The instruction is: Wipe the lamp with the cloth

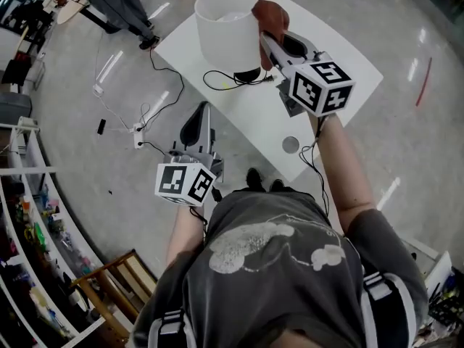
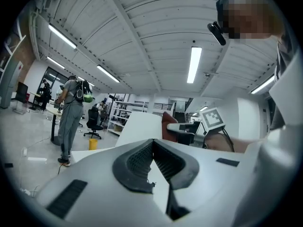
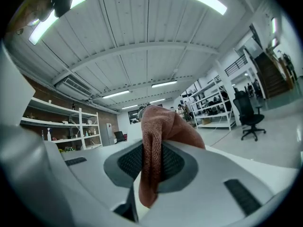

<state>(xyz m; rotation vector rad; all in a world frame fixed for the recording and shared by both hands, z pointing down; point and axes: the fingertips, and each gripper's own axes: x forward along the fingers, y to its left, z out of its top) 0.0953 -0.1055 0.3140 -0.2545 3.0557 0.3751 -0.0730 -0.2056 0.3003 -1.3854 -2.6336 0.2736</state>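
Over a glossy grey floor (image 1: 406,20) stands a white rectangular worktop (image 1: 348,60), set at a slant, with open shelving (image 1: 29,216) along the left of the room. On the far part of the worktop stands a lamp with a white cylindrical shade (image 1: 226,24) and a dark base, upright. The right claw (image 1: 268,42) reaches in from the near right, its marker cube toward the person, and its jaws are clamped on a rust-brown woven cloth (image 1: 270,13). In the right gripper view the cloth (image 3: 158,126) runs between the dark ribbed pads and bunches up past the tips of the claw (image 3: 151,150). In the head view that bunched cloth lies against the right side of the shade, up near its top rim. The left claw (image 1: 202,111) hangs near and left of the worktop's edge, above the floor, well apart from the lamp; its jaws (image 2: 153,141) meet at the tips with nothing between them. A thin black cable (image 1: 217,85) loops from the lamp's base across the worktop and off its left edge. A small grey round disc (image 1: 290,145) lies near the worktop's near corner.
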